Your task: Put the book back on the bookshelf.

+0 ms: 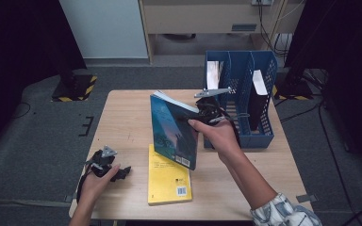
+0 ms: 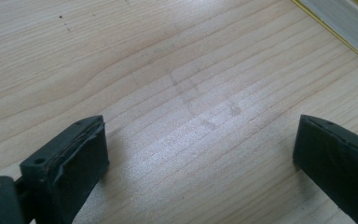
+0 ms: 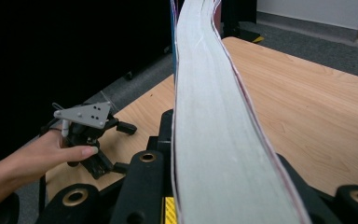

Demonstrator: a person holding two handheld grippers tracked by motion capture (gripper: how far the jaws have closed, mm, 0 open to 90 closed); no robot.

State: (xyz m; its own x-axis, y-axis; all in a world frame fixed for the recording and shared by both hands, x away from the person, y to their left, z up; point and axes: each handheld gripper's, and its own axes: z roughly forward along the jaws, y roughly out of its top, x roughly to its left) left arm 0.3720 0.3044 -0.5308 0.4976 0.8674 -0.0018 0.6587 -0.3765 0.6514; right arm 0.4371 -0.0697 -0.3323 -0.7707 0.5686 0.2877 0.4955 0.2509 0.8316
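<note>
A dark blue book (image 1: 174, 129) is held upright above the middle of the table, with my right gripper (image 1: 206, 113) shut on its far edge. In the right gripper view the book's pale page edge (image 3: 209, 116) runs up between the jaws of the right gripper (image 3: 214, 158). A yellow book (image 1: 168, 181) lies flat on the table under the blue one. My left gripper (image 1: 121, 173) rests low at the table's front left, open. In the left gripper view its jaws (image 2: 200, 158) stand wide apart over bare wood, with the yellow book's corner (image 2: 349, 18) beyond them.
A blue file rack (image 1: 264, 117) stands at the table's right edge, holding a dark book (image 1: 258, 101) and a white one (image 1: 212, 75). The wooden table (image 1: 122, 117) has open surface at the back left. My left gripper (image 3: 123, 147) and its hand appear in the right gripper view.
</note>
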